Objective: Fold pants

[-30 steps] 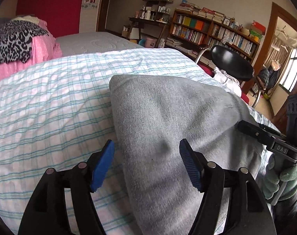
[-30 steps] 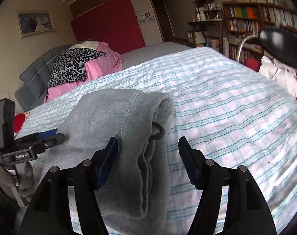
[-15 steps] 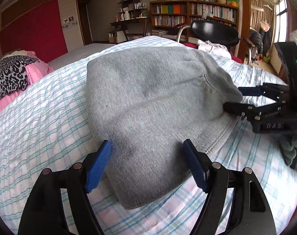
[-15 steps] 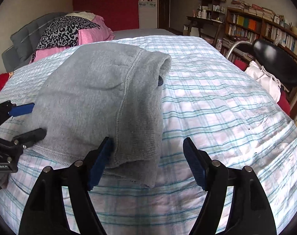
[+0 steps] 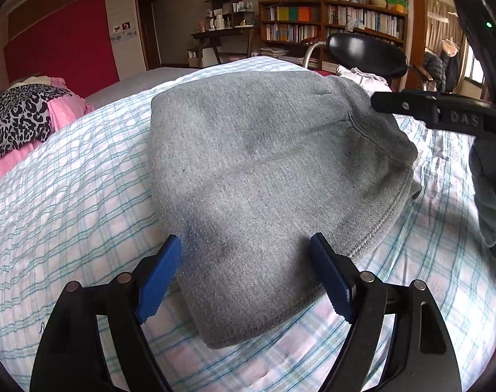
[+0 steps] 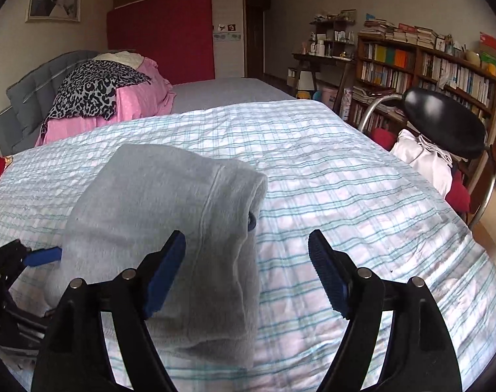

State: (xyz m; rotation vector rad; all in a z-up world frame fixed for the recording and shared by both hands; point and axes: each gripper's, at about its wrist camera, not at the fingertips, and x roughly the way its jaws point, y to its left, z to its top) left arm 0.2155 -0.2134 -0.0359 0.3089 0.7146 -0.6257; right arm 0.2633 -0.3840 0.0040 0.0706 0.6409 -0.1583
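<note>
The grey pants lie folded into a compact stack on the checked bedspread. They also show in the right wrist view, with a dark drawstring loop at the folded edge. My left gripper is open and empty, its blue pads either side of the stack's near corner, just above it. My right gripper is open and empty over the stack's right edge. It shows from the side in the left wrist view.
A pink blanket with a leopard-print cloth lies at the head of the bed. A black chair with white clothes stands at the bed's right side. Bookshelves and a desk line the far wall.
Both grippers have pulled back and lifted a little from the folded pants. The stack stays in place on the bed. Both stay open.
</note>
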